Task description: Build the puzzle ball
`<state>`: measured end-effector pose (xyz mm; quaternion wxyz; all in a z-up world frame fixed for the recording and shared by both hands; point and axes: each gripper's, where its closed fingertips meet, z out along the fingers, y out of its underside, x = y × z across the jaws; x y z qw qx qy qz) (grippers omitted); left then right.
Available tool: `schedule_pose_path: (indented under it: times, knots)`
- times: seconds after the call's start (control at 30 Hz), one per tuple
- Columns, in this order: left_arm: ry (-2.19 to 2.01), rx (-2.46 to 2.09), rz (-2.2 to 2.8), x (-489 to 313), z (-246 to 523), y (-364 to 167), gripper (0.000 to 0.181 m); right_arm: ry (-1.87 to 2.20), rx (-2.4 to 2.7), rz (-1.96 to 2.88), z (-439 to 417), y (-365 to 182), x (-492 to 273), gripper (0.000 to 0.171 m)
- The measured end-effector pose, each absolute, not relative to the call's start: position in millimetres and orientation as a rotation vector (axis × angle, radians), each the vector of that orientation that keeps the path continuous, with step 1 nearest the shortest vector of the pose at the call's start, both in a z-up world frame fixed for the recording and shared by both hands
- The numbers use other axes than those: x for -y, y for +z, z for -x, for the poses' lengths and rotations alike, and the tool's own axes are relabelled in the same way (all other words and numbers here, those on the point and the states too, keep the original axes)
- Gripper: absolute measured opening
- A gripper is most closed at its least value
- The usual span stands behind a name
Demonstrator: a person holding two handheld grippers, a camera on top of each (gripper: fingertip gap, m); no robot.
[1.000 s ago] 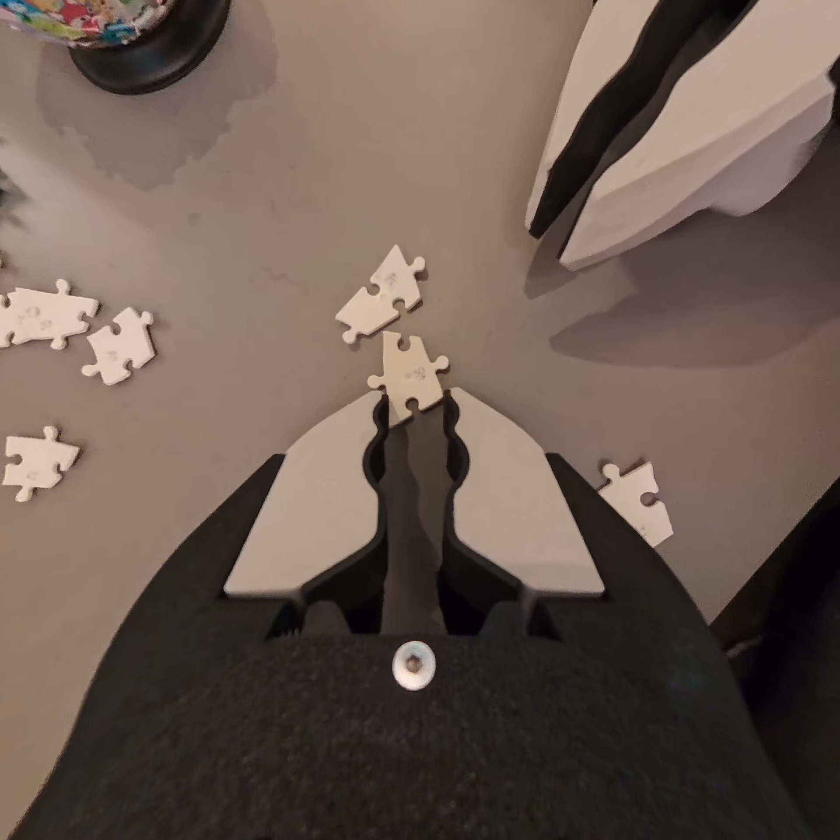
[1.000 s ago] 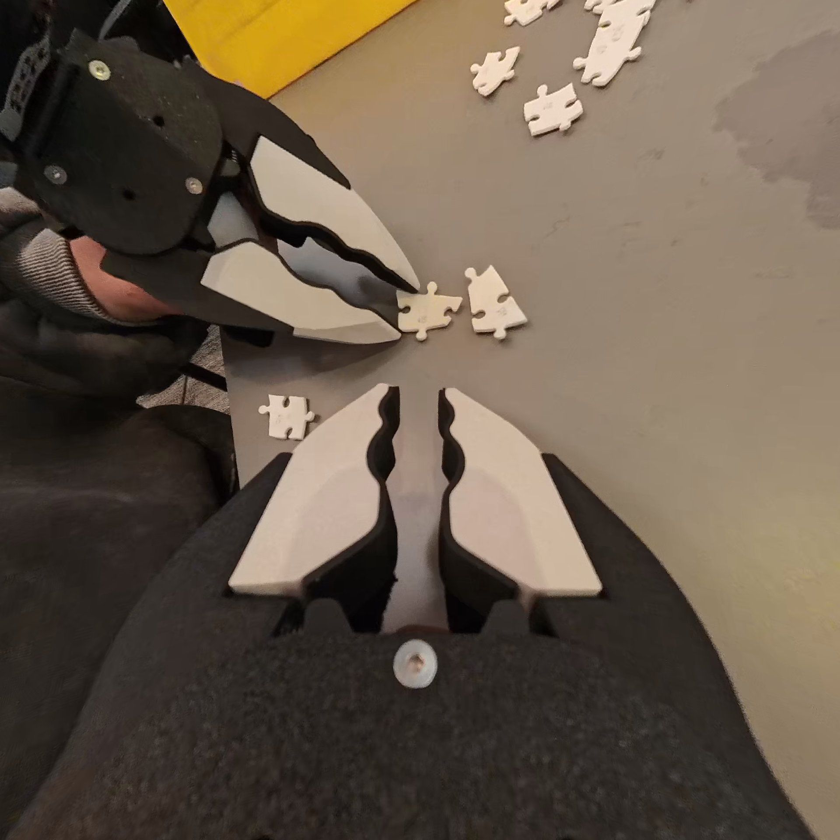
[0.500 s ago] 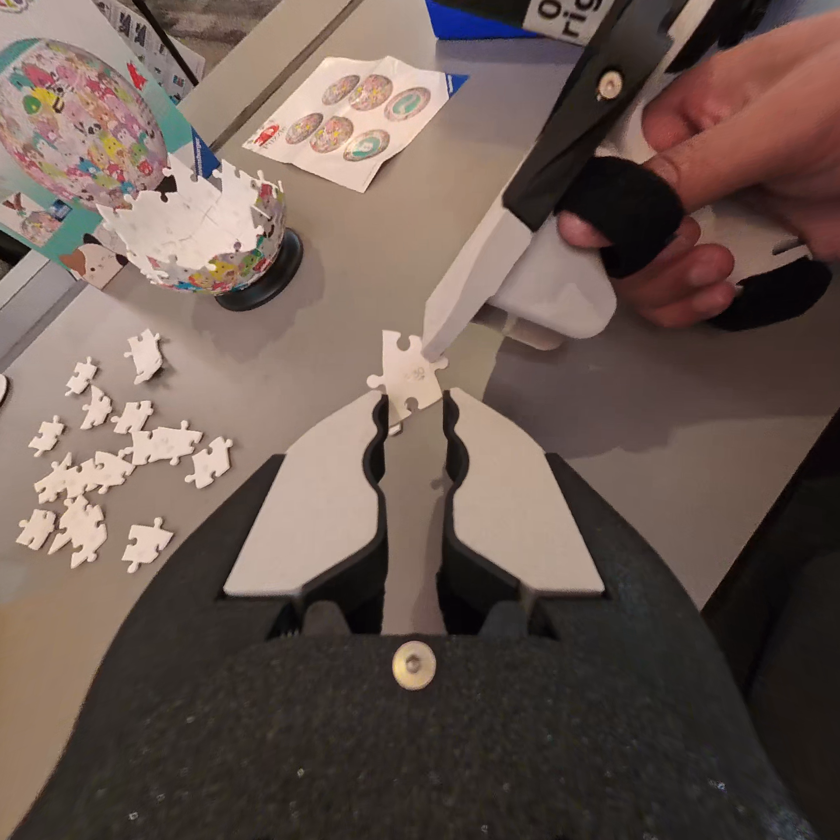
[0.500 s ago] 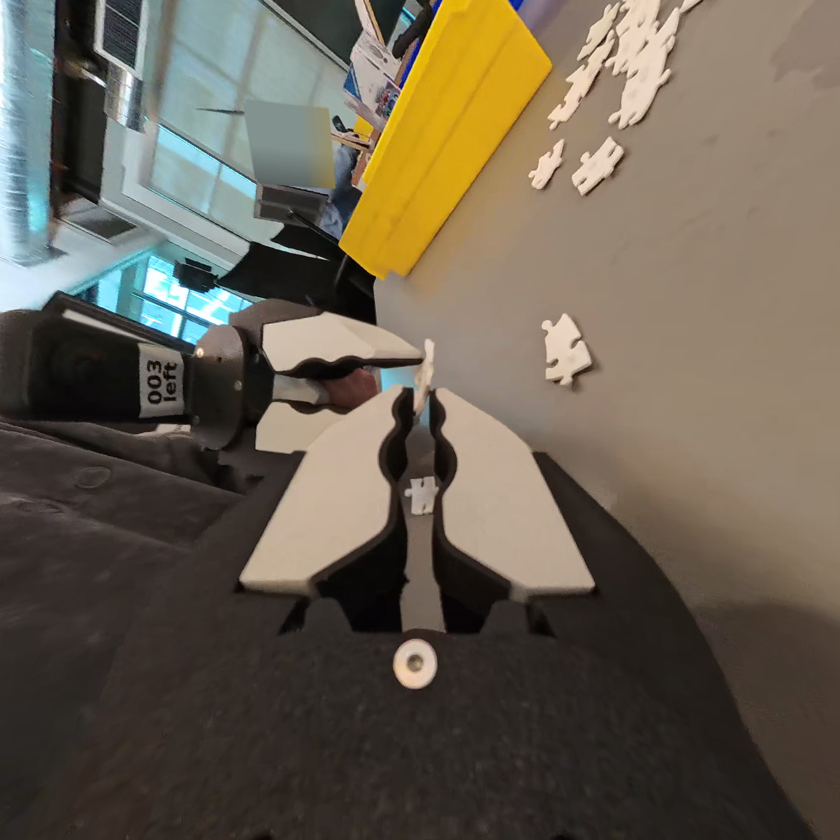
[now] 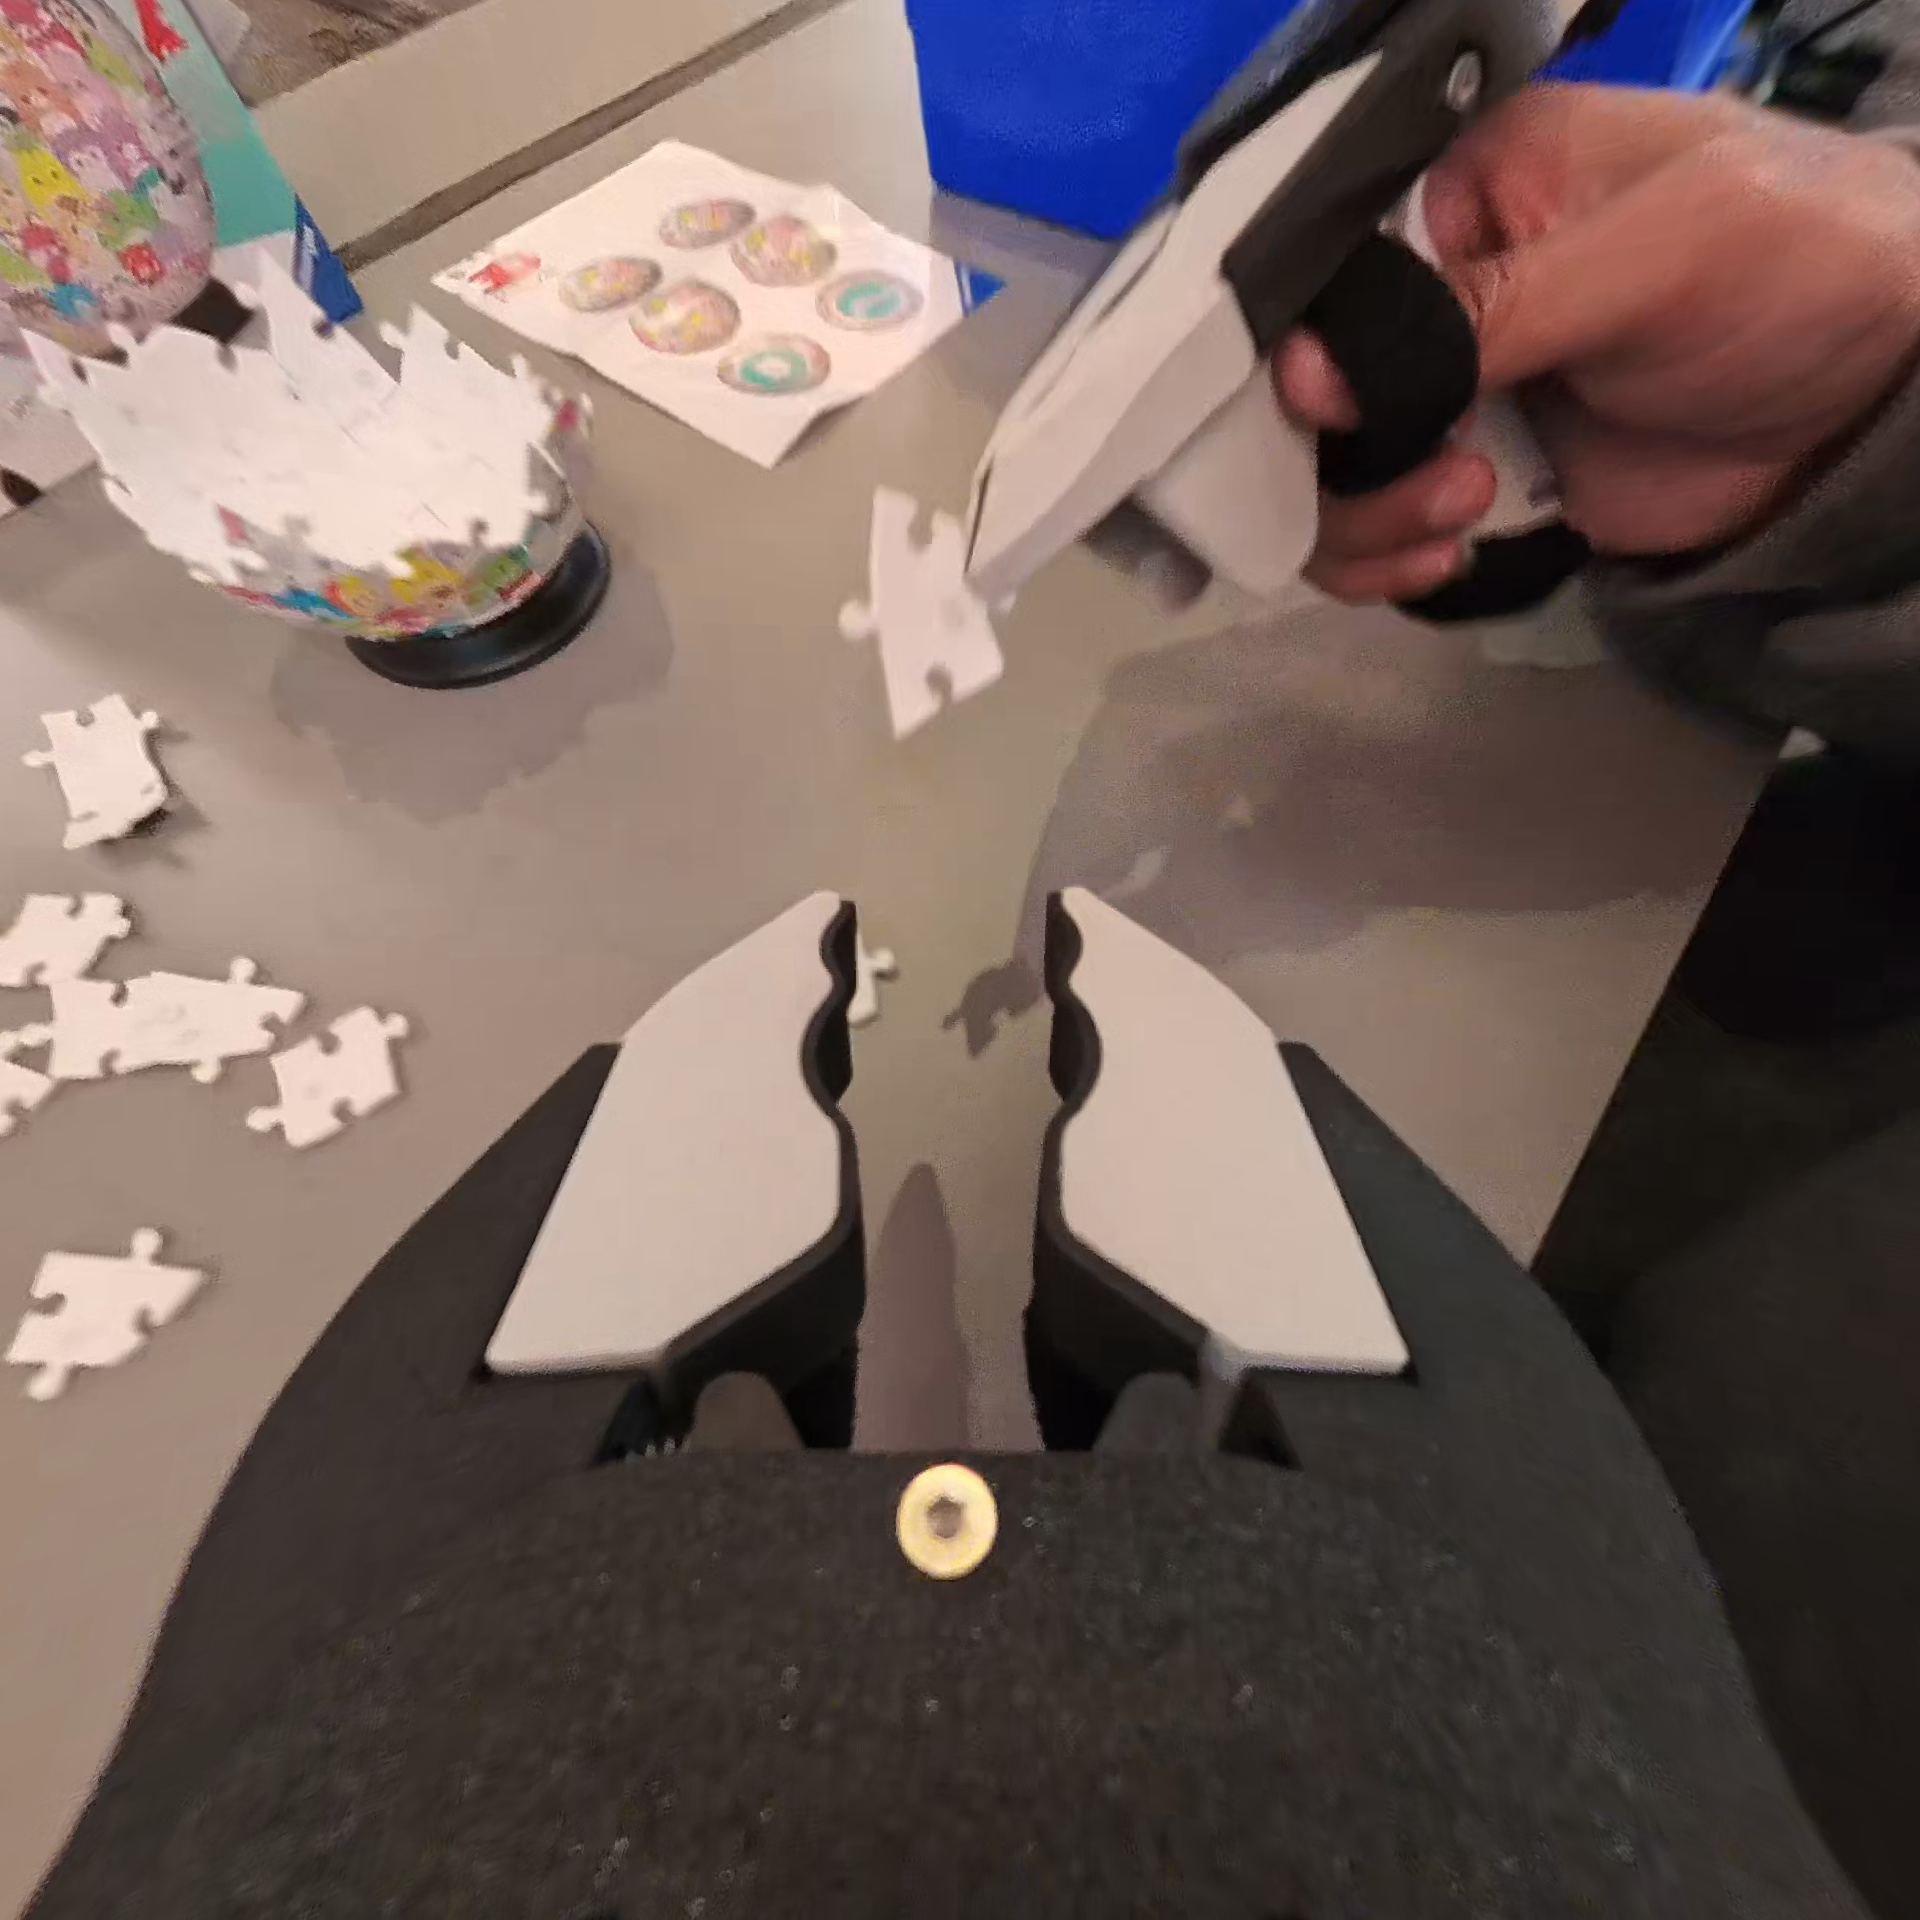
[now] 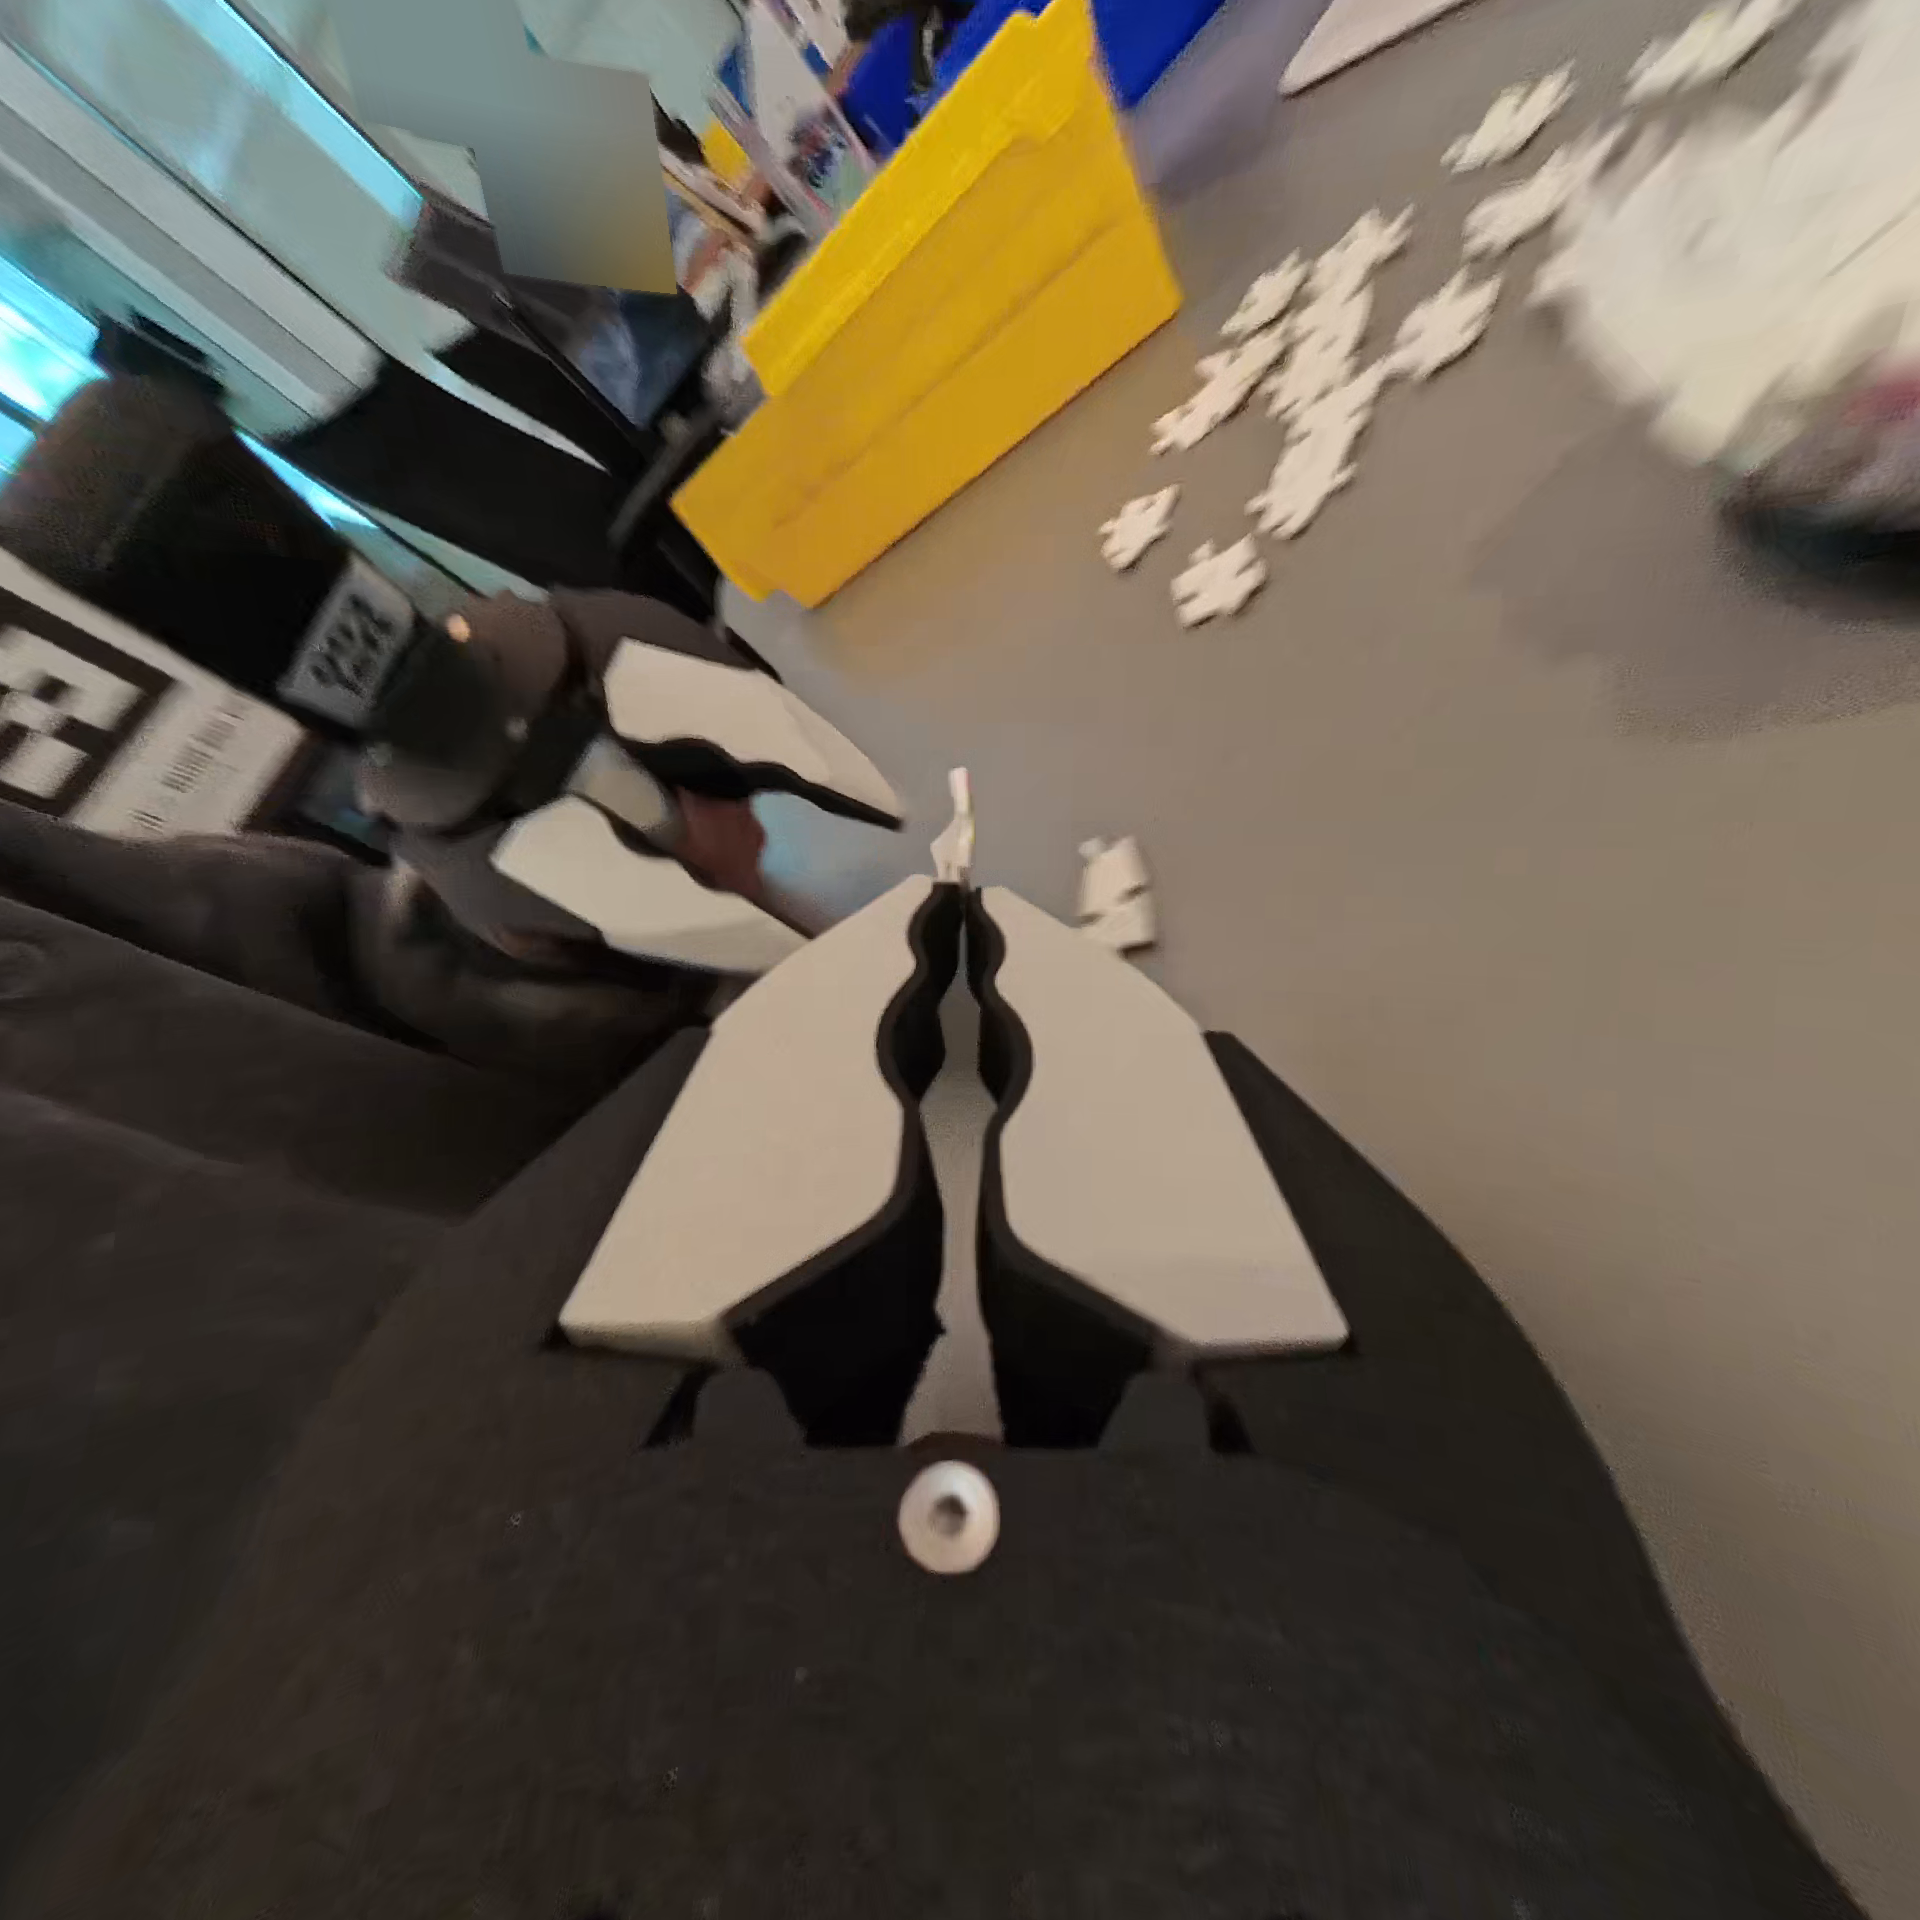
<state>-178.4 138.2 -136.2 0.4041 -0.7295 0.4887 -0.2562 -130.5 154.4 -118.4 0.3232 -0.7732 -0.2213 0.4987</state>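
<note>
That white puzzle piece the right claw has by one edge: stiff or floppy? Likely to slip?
The puzzle piece is probably stiff: gripped at one edge by the right claw, it juts out flat without sagging. Likely very light, being so thin edge-on. The small bite near its edge suggests it could pivot or slip if bumped against the half-built ball.

We note light grey fingers (image 5: 717, 1143) with black inner pads on a speckled black body on the left gripper (image 5: 948, 925); the right gripper (image 6: 954, 896) matches. The held puzzle piece (image 5: 928, 613) shows plain white. The loose pieces (image 5: 166, 1023) at left are white. The puzzle ball (image 5: 312, 488) is white inside, multicoloured outside, on a black stand (image 5: 488, 634). The table (image 5: 1299, 831) is grey-beige. The sheet (image 5: 717, 301) at far centre is white with pastel round motifs. The bin (image 6: 935, 322) is yellow; the box (image 5: 1039, 104) at far right is blue.
</note>
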Motion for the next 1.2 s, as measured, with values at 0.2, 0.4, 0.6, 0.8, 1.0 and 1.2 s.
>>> schedule_pose_path:
  times: [0.2,0.4,0.6,0.8,1.0,1.2]
  knots:
    - [-0.728,-1.402,1.734,-241.7,160.7,-56.3,0.045,0.628,0.925,2.209,45.9,-85.5,-258.4,0.001]
    - [-0.573,-1.813,1.673,-357.7,112.7,-66.8,0.051,0.447,1.105,2.367,30.4,-96.9,-344.6,0.001]
    - [-0.722,-2.115,1.774,-400.4,85.8,-121.8,0.05,0.403,1.205,2.454,35.0,-120.4,-383.0,0.001]
    - [-0.728,-2.155,1.641,-414.9,66.3,-132.5,0.04,0.358,1.289,2.444,42.6,-131.8,-391.3,0.001]
    - [-0.89,-2.131,1.654,-413.5,66.8,-135.8,0.047,0.382,1.31,2.387,43.0,-133.3,-386.1,0.002]
    - [-1.023,-2.144,1.66,-411.8,65.1,-145.6,0.046,0.349,1.323,2.382,39.0,-139.6,-386.6,0.002]
